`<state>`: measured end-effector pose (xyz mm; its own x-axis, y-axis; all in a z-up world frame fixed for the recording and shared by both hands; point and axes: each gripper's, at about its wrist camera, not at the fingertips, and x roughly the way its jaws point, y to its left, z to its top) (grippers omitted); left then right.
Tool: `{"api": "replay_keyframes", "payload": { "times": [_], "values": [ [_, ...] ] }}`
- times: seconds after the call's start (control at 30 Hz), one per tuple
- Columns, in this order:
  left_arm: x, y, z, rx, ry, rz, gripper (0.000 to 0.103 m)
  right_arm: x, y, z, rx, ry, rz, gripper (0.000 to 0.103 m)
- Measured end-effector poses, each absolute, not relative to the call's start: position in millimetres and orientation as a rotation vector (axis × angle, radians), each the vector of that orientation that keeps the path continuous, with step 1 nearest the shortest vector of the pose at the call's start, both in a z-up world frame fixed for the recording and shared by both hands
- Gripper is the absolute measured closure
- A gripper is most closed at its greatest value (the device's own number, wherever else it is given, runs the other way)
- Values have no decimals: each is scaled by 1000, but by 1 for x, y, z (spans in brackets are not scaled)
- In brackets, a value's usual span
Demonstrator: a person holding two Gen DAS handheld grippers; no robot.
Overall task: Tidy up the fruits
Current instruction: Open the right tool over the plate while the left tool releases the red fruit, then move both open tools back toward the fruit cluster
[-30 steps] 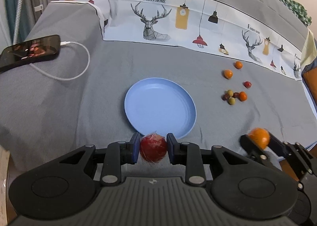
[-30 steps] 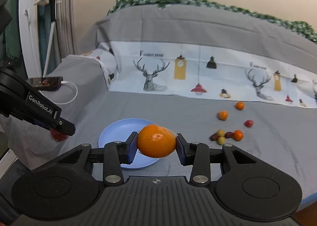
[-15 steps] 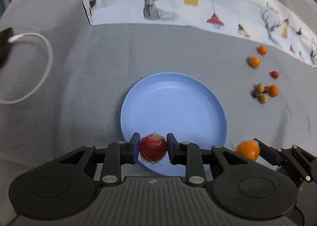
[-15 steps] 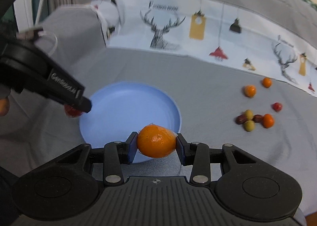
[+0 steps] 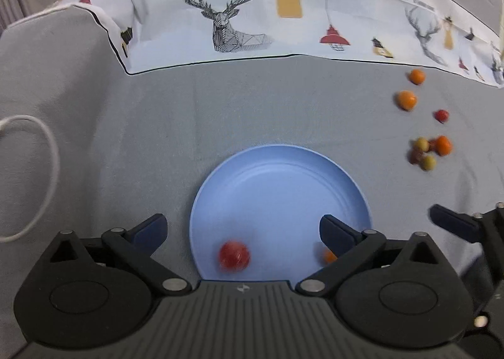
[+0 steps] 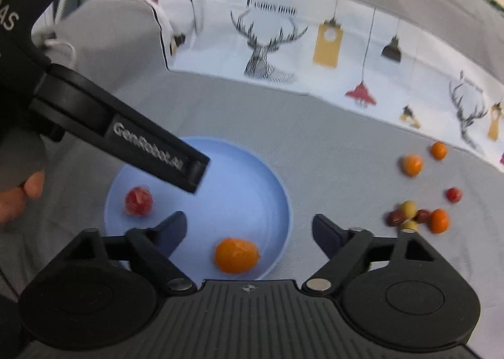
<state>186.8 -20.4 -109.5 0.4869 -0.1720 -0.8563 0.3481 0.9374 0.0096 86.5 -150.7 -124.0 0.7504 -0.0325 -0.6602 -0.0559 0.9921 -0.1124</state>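
Note:
A blue plate [image 5: 283, 176] [image 6: 252, 170] lies on the grey cloth. A red fruit [image 5: 234, 256] [image 6: 138, 201] lies on its near left part. An orange fruit [image 6: 236, 255] lies on its near right part and peeks out behind my left finger in the left wrist view [image 5: 329, 255]. My left gripper [image 5: 242, 230] is open and empty above the plate's near edge. My right gripper [image 6: 249, 226] is open and empty above the orange fruit. The left gripper's finger [image 6: 151, 151] reaches over the plate in the right wrist view.
Several small orange, red and green fruits [image 5: 428, 148] [image 6: 415, 217] lie loose on the cloth to the right of the plate. A white printed cloth with deer [image 5: 233, 19] covers the back. A white cable [image 5: 47, 151] loops at the left.
Both grippers have opened. The red fruit and the orange fruit have left the jaws and now lie on the plate. Both grippers have moved forward over the plate.

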Motion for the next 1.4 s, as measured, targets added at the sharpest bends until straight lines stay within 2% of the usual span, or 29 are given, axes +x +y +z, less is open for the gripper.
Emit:
{"api": "replay_keyframes", "payload": {
  "times": [0.07,0.23,0.47,0.87,1.4],
  "values": [
    [169,-13,-97,184,1019,-294,0,64,-157,-109,-109,722,26,5],
    [111,4,-71,179,1005,-234,0,-14,-161,-81,-45,734,10,3],
    [48,4,-33,142,925,-280,0,-85,-161,-44,-63,530,-81,1],
    [-4,1,-11,167,863,-268,0,-136,-159,-30,-63,431,-89,1],
    [-15,-9,-4,205,830,-284,0,-148,-163,-29,-29,401,-108,1]
  ]
}}
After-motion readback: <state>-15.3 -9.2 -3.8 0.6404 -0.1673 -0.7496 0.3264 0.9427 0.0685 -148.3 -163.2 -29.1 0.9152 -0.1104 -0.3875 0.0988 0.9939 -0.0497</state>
